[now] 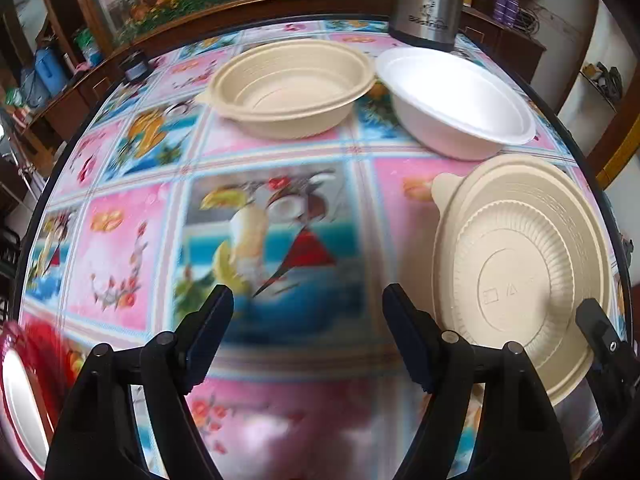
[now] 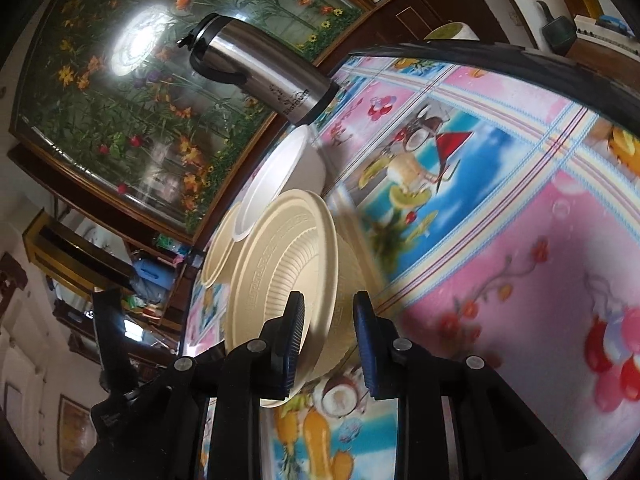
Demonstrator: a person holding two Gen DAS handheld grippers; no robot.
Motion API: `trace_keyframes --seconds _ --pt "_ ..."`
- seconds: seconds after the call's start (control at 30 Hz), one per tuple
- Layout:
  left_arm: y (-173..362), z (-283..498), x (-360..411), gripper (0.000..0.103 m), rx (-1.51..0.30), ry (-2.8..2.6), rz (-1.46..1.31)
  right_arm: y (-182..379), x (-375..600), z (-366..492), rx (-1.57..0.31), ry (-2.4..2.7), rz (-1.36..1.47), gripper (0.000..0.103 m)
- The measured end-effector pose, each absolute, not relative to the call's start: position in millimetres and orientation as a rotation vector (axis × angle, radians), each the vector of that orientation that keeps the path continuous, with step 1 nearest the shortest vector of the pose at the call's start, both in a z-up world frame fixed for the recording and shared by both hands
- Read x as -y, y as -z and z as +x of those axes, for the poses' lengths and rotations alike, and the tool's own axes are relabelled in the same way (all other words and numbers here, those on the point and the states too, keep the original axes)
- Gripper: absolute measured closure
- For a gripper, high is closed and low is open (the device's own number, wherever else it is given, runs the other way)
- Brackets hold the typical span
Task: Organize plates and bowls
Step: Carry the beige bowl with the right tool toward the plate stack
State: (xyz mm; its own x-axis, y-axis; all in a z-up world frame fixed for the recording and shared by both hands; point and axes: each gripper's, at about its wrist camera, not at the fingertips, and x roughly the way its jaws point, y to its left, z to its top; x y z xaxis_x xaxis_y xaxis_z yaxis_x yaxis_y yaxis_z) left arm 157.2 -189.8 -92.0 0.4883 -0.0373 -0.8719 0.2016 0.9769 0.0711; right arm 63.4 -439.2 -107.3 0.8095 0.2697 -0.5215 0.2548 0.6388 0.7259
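L gripper (image 1: pixel 308 312): jaws wide, nothing between them, over bare patterned tablecloth (image 1: pixel 120 240). R gripper (image 2: pixel 328 320): jaws narrow, clamped on rim of a tan bowl (image 2: pixel 280 256), lifted and tipped on edge. In L view that bowl shows its underside at right. 2 more bowls sit upright on the table near the steel flask (image 1: pixel 426 4): tan one (image 1: pixel 288 88), white one (image 1: pixel 456 100), rims abt touching.

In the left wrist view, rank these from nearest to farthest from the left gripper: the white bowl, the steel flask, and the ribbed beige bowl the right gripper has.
1. Ribbed beige bowl: just right of the left gripper, tilted, rim in the right gripper.
2. White bowl: farther back, right of centre.
3. Steel flask: behind the white bowl, at the table's far edge.
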Motion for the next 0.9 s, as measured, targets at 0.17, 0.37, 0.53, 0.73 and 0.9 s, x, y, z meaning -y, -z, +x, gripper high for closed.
trace_keyframes --seconds 0.17,0.37,0.53,0.73,0.9 --pt "91.6 143.6 172.6 0.038 -1.042 0.148 0.173 107.0 416.8 52.6 -0.676 -0.044 0.893 0.077" --pt "93.4 122.1 161.0 0.059 -1.022 0.173 0.192 101.8 397.9 43.8 -0.724 -0.054 0.869 0.077" --pt "94.0 110.8 151.9 0.075 -1.006 0.189 0.201 95.7 378.8 35.7 -0.734 -0.065 0.825 0.077" --pt "94.7 99.1 140.8 0.087 -0.993 0.213 0.205 92.9 362.0 30.3 -0.754 -0.071 0.791 0.077" --pt "93.8 90.0 130.9 0.095 -0.981 0.226 0.202 89.4 350.6 25.9 -0.761 -0.070 0.761 0.077"
